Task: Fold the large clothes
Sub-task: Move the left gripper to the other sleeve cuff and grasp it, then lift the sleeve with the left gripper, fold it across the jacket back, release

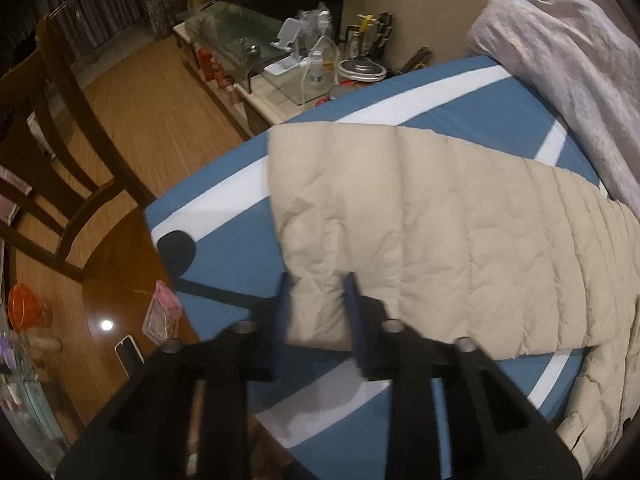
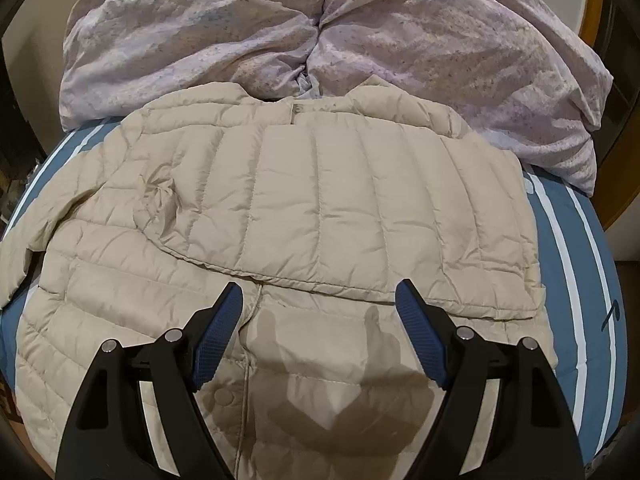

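The puffy beige jacket (image 2: 320,208) lies on the blue bed (image 2: 576,248), soft, light and slippery. The left gripper (image 1: 318,304) pinches its near sleeve end; the right gripper (image 2: 320,332) hangs wide open above the near hem, a good edge to hold.

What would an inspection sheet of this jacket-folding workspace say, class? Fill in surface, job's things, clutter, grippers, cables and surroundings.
Surface: blue bedsheet with white stripes.
Job's things: beige quilted jacket spread flat, one part folded over its middle.
Clutter: lilac duvet bunched at the jacket's collar end.
Grippers: left gripper pinching the jacket's edge; right gripper open above the jacket.
Cables: nothing seen.
Surroundings: wooden chair, glossy wooden table bearing a phone, crowded glass-topped side table.
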Tool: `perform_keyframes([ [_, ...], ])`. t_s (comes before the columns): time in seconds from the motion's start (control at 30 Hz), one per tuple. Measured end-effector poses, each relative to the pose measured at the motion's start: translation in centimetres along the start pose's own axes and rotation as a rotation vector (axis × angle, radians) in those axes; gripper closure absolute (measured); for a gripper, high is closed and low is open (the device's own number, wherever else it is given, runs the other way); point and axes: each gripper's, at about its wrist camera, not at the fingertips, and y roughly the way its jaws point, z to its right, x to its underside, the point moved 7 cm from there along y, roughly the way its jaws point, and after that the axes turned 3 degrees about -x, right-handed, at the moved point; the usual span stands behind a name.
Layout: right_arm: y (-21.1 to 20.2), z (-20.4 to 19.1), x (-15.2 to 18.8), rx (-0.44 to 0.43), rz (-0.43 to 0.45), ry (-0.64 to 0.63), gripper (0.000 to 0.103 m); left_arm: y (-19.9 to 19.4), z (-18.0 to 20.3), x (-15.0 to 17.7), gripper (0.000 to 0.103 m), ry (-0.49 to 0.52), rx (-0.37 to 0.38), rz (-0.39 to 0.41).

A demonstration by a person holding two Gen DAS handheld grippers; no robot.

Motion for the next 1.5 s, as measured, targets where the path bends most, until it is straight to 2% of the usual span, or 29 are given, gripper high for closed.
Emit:
perform_keyframes([
  [0.03, 0.0, 0.0, 0.0, 0.0, -0.001, 0.0, 0.023, 0.0, 0.2, 0.0, 0.091, 0.004, 0.002, 0.003],
  [0.13, 0.0, 0.0, 0.1, 0.0, -0.003, 0.0, 0.023, -0.2, 0.6, 0.0, 0.096, -0.002, 0.015, 0.006],
  [0.37, -0.1, 0.4, 0.0, 0.001, 0.0, 0.013, 0.023, -2.7, 3.0, -1.4, 0.098, 0.021, 0.069, 0.076],
  [0.57, -0.3, 0.7, -0.3, -0.011, 0.007, 0.024, 0.023, -6.4, 8.6, -3.0, 0.098, 0.095, 0.159, 0.145],
  [0.73, -0.6, 1.0, -0.4, -0.013, 0.016, 0.032, 0.023, -8.5, 14.1, -3.1, 0.098, 0.183, 0.215, 0.169],
  [0.97, -1.0, 2.8, -0.5, -0.008, 0.024, 0.068, 0.023, -10.1, 21.4, -1.7, 0.098, 0.298, 0.277, 0.176],
  [1.17, -1.1, 4.6, -0.3, -0.007, 0.023, 0.108, 0.023, -11.4, 26.2, 0.3, 0.098, 0.374, 0.33, 0.174],
  [1.5, -1.1, 6.8, 0.2, -0.01, 0.02, 0.168, 0.023, -14.9, 35.1, 4.9, 0.098, 0.524, 0.474, 0.171],
])
